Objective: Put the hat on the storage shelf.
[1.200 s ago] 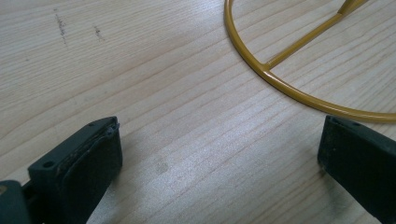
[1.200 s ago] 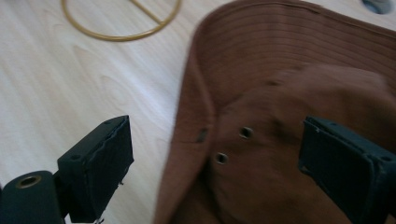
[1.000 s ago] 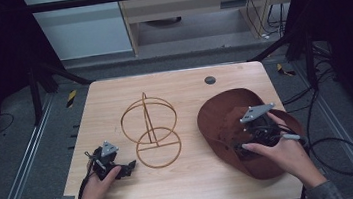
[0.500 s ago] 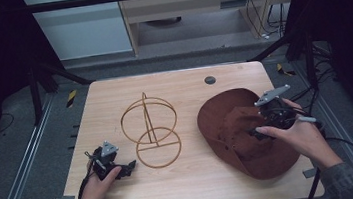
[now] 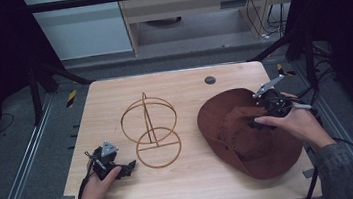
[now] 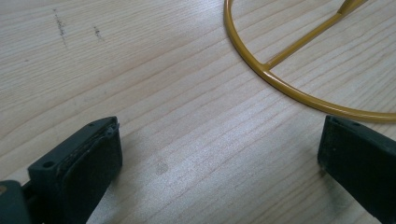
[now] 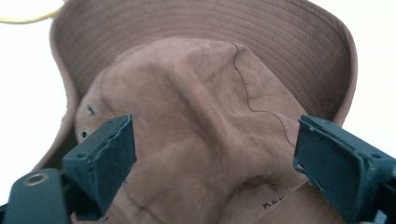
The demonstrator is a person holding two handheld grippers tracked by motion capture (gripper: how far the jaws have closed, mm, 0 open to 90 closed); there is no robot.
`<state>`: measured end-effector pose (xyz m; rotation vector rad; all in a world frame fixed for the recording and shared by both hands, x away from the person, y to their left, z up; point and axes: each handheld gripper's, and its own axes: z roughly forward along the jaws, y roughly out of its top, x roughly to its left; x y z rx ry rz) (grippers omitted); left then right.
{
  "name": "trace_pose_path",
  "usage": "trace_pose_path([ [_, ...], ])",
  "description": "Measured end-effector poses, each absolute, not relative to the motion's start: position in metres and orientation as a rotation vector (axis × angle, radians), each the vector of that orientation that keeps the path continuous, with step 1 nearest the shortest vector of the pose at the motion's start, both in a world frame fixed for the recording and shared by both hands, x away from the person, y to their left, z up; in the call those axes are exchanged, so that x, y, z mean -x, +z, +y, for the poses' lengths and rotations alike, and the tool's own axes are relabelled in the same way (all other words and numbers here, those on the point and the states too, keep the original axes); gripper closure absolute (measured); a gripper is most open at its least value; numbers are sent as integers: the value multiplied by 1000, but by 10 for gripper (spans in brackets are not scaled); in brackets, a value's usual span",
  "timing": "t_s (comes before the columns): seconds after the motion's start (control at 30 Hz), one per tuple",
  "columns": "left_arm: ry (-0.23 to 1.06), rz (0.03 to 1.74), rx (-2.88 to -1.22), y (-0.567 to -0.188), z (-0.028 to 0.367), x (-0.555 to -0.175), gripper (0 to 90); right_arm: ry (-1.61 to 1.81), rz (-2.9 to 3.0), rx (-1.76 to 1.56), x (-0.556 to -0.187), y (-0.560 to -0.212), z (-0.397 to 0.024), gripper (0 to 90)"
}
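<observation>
The left tool point(image 5: 130, 165) lies low at the near left with its jaws wide apart, and the right tool point(image 5: 259, 121) is held up at the right, jaws wide apart too.

Brown hat point(image 5: 249, 136) — yellow wire stand point(image 5: 150, 130) — pale wood table point(image 5: 173, 85).

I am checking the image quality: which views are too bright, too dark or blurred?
In the high view the room around the table is dim, with moderate sharpness. In the right gripper view the table beside the brown hat is overexposed to plain white, and the near jaws look soft. In the left gripper view the light is even; the wood grain and yellow wire ring are sharp.
</observation>
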<state>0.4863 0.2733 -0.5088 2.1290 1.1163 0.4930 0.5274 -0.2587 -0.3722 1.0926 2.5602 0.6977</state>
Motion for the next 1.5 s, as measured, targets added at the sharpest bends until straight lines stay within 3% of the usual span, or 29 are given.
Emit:
trace_pose_path([
  [0.73, 492, 1115, -2131, -509, 273, -486, 0, 651, 2645, -1089, -540, -396, -250, 210],
  [1.0, 492, 1115, -2130, -509, 273, -486, 0, 640, 2655, -1087, -542, -402, -248, 307],
  [1.2, 492, 1115, -2130, -509, 273, -486, 0, 621, 2673, -1065, -542, -404, -247, 526],
  [1.37, 492, 1115, -2131, -509, 273, -486, 0, 621, 2692, -1064, -544, -405, -249, 778],
  [1.5, 492, 1115, -2130, -509, 273, -486, 0, 659, 2704, -1057, -544, -402, -250, 875],
])
